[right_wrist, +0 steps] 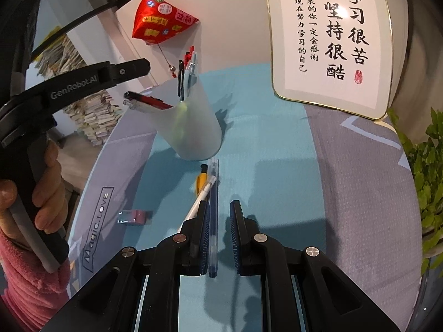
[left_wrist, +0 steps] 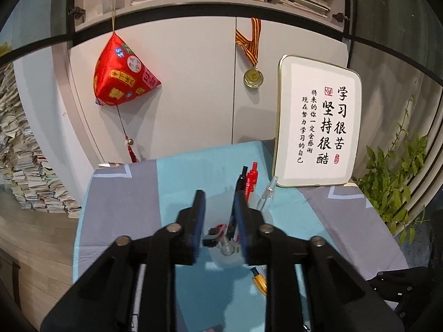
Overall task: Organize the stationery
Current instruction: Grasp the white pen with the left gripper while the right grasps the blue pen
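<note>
A translucent white pen cup (right_wrist: 193, 127) stands on the blue-and-grey cloth, holding several pens (right_wrist: 188, 69). A red-and-black pen (right_wrist: 146, 101) leans over its rim. My left gripper (left_wrist: 218, 199) is open just above the cup, looking down on the pens (left_wrist: 250, 179) inside; it also shows in the right wrist view (right_wrist: 130, 69). My right gripper (right_wrist: 218, 207) is open low over the cloth, with a blue pen (right_wrist: 213, 221) lying between its fingers. A white pen (right_wrist: 198, 202) and a yellow pen (right_wrist: 200, 181) lie beside it.
A framed calligraphy sign (right_wrist: 332, 36) leans at the back right. A green plant (right_wrist: 426, 171) stands at the right edge. A small pink-and-clear item (right_wrist: 133, 217) lies at the left of the cloth. A red hanging pouch (left_wrist: 121, 74) and a medal (left_wrist: 252, 77) hang on the cabinet.
</note>
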Demonstrator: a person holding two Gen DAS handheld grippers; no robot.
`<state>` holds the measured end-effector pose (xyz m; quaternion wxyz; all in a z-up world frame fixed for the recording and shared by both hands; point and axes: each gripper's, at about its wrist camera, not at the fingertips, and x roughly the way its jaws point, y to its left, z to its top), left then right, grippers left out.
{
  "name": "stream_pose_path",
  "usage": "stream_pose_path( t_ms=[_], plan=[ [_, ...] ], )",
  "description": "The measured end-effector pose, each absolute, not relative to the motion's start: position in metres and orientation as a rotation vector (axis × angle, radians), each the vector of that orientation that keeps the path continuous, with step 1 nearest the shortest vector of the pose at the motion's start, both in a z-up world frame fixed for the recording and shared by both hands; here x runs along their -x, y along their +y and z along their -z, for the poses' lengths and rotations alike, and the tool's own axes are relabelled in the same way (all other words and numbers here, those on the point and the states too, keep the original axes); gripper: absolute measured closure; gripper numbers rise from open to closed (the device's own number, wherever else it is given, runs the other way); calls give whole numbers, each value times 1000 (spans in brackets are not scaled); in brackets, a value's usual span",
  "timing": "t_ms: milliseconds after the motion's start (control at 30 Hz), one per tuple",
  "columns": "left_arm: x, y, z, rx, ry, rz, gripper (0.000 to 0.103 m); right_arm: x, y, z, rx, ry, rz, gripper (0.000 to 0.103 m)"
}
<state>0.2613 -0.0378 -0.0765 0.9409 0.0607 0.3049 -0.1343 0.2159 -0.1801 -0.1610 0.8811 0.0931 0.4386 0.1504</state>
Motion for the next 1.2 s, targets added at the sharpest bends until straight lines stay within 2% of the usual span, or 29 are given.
stream_pose_path(
  t_ms=[100,300,533,800,867,900,933,1200],
  plan=[
    [-248,-33,70,-130,587,263,71,-217,-179,164,-192,923,-318,89],
    [-216,-23,76,-127,602,288,71,-219,-176,168,-187,938,-321,88],
    [-178,-37,128,-154,744,442,71,-222,-181,177,-228,963,-297,88],
    [-187,-64,183,-224,902,450,71,-216,-181,181,-231,987,-298,88],
    [-192,-66,191,-222,933,439,76,-215,-178,181,-218,989,-306,88],
    [-195,-65,194,-217,956,430,89,-216,-177,181,-214,990,-307,88],
    [-199,-63,198,-201,982,427,94,-216,-176,182,-211,993,-307,88],
    [-200,-33,195,-122,996,346,97,-226,-164,187,-177,1004,-314,88]
  ],
)
